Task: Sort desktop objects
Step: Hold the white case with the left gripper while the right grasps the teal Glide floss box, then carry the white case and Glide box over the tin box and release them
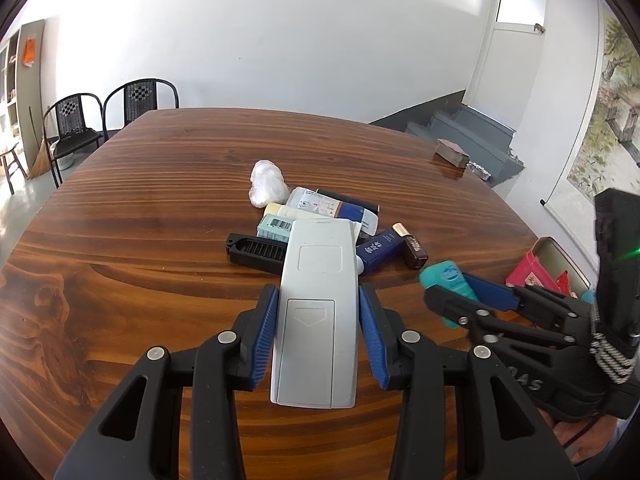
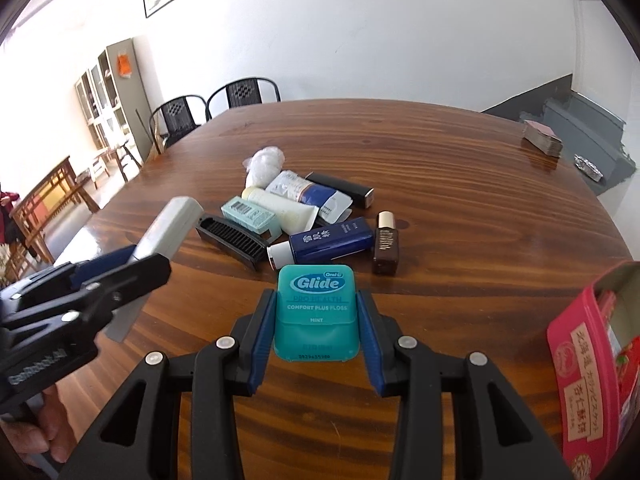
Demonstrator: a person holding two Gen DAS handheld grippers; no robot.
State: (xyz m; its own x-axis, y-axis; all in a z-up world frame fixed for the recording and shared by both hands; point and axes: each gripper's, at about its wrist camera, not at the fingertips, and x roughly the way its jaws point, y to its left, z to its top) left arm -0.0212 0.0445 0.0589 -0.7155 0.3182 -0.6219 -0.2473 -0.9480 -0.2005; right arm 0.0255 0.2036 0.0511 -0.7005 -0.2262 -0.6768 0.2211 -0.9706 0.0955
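My left gripper (image 1: pixel 318 300) is shut on a grey remote control (image 1: pixel 318 304), back side up, held above the wooden table (image 1: pixel 140 208). In the right wrist view the same left gripper (image 2: pixel 132 264) and remote control (image 2: pixel 164 228) show at the left. My right gripper (image 2: pixel 316 300) is shut on a teal floss box (image 2: pixel 315 310) labelled Glide, lifted off the table. From the left wrist view the right gripper (image 1: pixel 448 286) holds the floss box (image 1: pixel 446 274) at the right. A pile of toiletries lies beyond both grippers.
The pile holds a black comb (image 2: pixel 232 240), a blue bottle (image 2: pixel 332 242), a brown bottle (image 2: pixel 386 244), white tubes (image 2: pixel 284 208), a mint box (image 2: pixel 250 214) and a crumpled plastic wrap (image 2: pixel 264 164). A pink box (image 2: pixel 584 364) stands at the right edge. A card stack (image 2: pixel 542 138) lies far right.
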